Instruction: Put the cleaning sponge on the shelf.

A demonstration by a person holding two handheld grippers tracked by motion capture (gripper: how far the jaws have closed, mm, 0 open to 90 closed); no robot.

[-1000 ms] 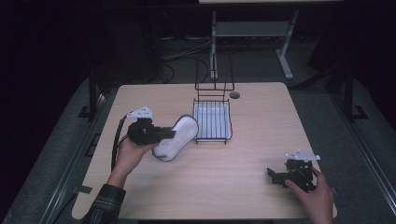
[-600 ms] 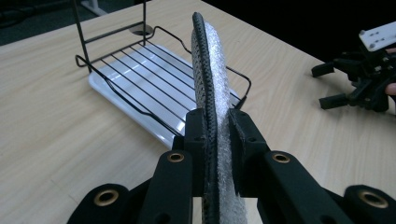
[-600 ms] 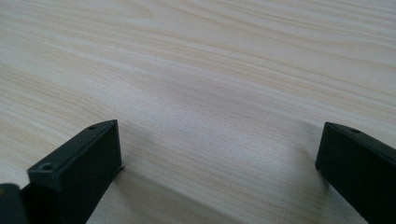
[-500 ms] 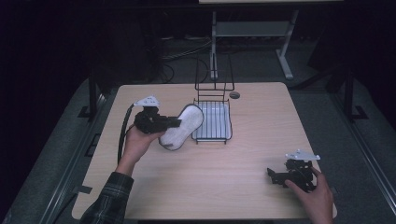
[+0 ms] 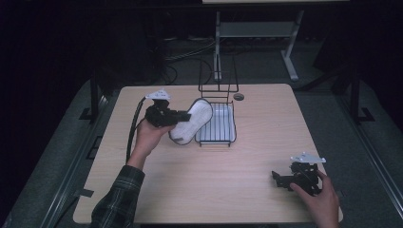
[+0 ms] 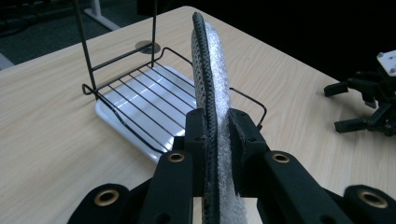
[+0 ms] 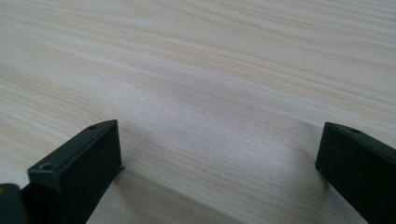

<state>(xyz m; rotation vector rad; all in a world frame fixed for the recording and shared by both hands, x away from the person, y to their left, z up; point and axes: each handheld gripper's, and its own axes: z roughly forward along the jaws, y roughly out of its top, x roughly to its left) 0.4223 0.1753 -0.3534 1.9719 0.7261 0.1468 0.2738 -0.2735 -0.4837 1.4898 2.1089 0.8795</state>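
My left gripper (image 5: 183, 115) is shut on a flat white oval pad (image 5: 192, 122) with a black edge. It holds the pad on edge above the table, with the far end over the left rim of a black wire rack (image 5: 229, 124). In the left gripper view the jaws (image 6: 217, 126) pinch the upright pad (image 6: 212, 74), and the rack (image 6: 140, 93) with a white tray under it lies just beyond. My right gripper (image 5: 278, 179) rests near the table's front right corner, open, its jaws wide apart over bare wood (image 7: 219, 154).
The rack has a tall wire back frame (image 5: 217, 76) at its far side. A small grey round disc (image 5: 238, 96) sits in the tabletop right of it. The far-off right gripper (image 6: 369, 102) appears in the left gripper view. Dark floor and desk legs surround the table.
My left gripper has carried the pad away from me and to the right, up to the rack's left rim, and turned it more on edge. The right gripper has stayed put.
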